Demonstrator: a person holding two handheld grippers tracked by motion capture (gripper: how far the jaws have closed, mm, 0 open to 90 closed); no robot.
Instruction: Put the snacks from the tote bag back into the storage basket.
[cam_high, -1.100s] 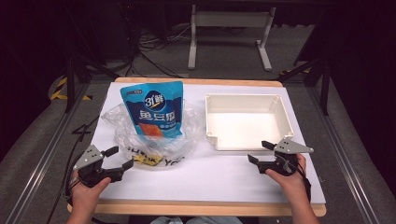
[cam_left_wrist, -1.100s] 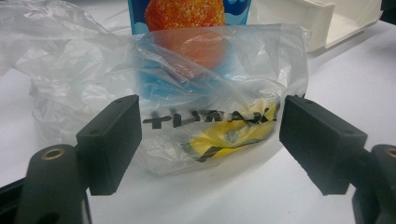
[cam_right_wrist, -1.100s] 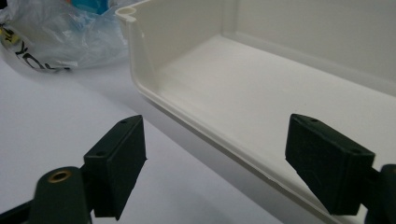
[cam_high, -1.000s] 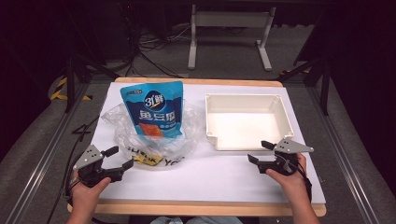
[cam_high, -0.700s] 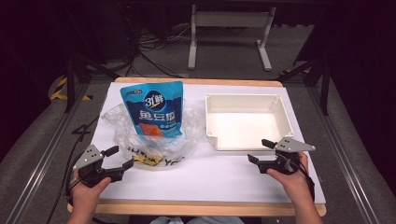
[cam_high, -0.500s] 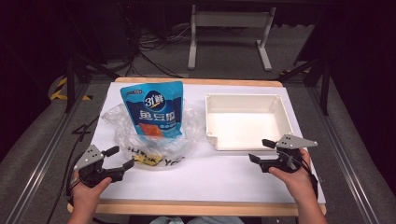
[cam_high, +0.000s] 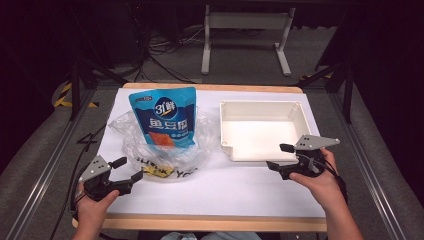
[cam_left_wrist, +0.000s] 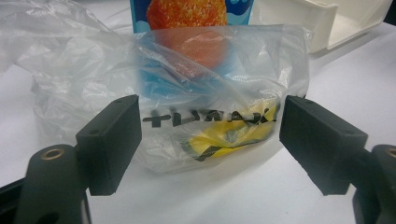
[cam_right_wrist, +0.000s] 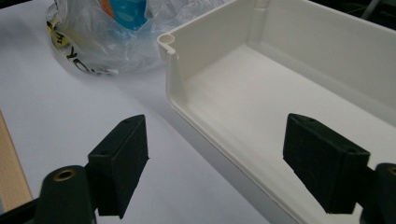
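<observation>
A blue snack pouch (cam_high: 164, 117) with an orange picture lies half inside a crumpled clear plastic bag (cam_high: 159, 150) on the left of the white table (cam_high: 220, 190). An empty white tray (cam_high: 260, 104) sits to the right. My left gripper (cam_high: 128, 169) is open at the bag's near left corner and holds nothing. In the left gripper view the bag (cam_left_wrist: 210, 93) and the pouch (cam_left_wrist: 187, 14) lie ahead of the open left gripper (cam_left_wrist: 212, 140). My right gripper (cam_high: 279, 156) stands open beside the tray's front wall. The right gripper (cam_right_wrist: 219, 163) frames the tray's near wall (cam_right_wrist: 187, 93).
The table's wooden front edge (cam_high: 210, 222) runs just behind both hands. Black cables and a metal stand (cam_high: 245, 30) are on the floor beyond the table. The bag's (cam_right_wrist: 88, 42) printed end shows far left in the right gripper view.
The right hand and its gripper have shifted slightly right and up, closer to the tray's front wall. The left gripper, bag and pouch have not moved.
</observation>
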